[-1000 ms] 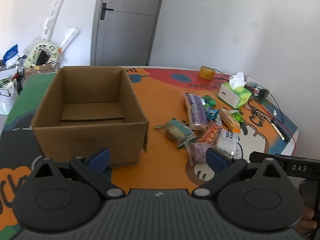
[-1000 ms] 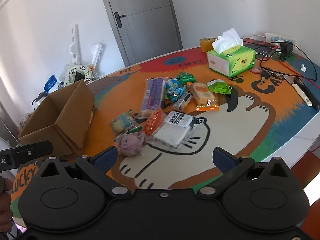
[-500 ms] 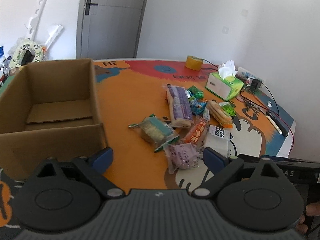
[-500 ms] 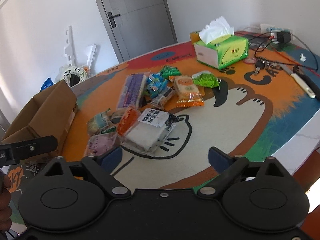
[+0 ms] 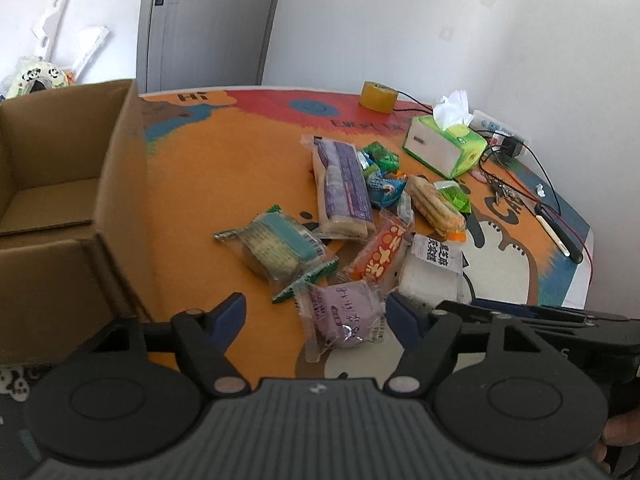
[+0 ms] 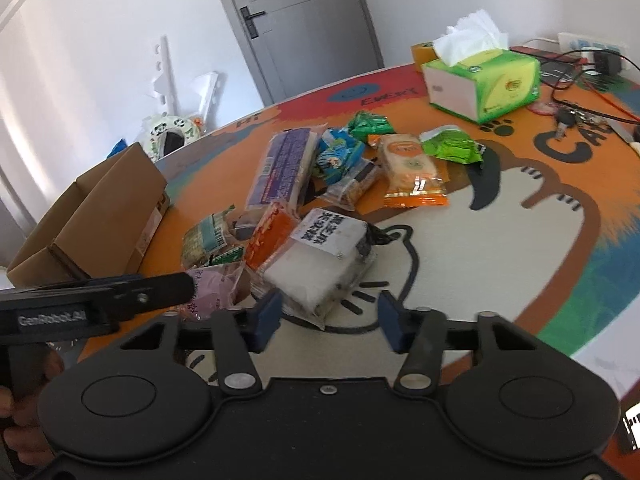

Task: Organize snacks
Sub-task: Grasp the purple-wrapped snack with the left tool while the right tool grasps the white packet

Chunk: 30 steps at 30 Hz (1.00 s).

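Observation:
A pile of wrapped snacks lies on the colourful table mat. My left gripper (image 5: 316, 312) is open, its fingers either side of a pale purple snack pack (image 5: 344, 316), low over it. My right gripper (image 6: 326, 320) is open, just in front of a white snack pack (image 6: 320, 264) with a black-and-white label. An orange pack (image 6: 270, 240), a long purple pack (image 6: 284, 168), a teal-and-green pack (image 5: 276, 246) and an orange biscuit pack (image 6: 410, 170) lie around them. An open, empty cardboard box (image 5: 60, 184) stands at the left.
A green tissue box (image 6: 484, 80), a tape roll (image 5: 378, 96), keys (image 6: 566, 120), cables and a power strip (image 5: 500, 130) sit at the far right of the table. The table's right edge (image 5: 576, 280) is near. Clutter stands on the floor by the grey door.
Both grippers have moved forward and down towards the snack pile. The left one swung right, away from the box, and now straddles the purple pack. Both jaw gaps have narrowed somewhat.

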Each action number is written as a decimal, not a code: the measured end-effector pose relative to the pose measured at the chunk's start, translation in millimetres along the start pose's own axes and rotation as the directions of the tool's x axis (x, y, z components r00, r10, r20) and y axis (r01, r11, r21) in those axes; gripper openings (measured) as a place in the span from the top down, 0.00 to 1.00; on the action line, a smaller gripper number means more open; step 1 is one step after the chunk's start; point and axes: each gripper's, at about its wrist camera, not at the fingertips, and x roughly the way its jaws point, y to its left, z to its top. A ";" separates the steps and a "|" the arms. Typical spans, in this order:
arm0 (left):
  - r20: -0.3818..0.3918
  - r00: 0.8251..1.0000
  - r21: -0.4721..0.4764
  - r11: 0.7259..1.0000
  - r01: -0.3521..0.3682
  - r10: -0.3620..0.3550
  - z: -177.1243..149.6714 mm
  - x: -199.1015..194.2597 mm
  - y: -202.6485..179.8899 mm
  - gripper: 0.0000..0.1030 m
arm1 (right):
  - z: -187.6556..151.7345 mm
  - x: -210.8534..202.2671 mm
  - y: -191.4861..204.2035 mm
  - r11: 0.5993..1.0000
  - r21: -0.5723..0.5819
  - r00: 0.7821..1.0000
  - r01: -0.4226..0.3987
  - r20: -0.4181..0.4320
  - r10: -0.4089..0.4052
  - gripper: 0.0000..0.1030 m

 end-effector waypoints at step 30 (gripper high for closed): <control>0.052 0.997 0.027 0.998 -0.060 0.058 -3.7 4.9 -6.9 0.60 | 10.5 -1.3 5.4 0.997 -0.020 0.997 0.072 0.026 -0.072 0.27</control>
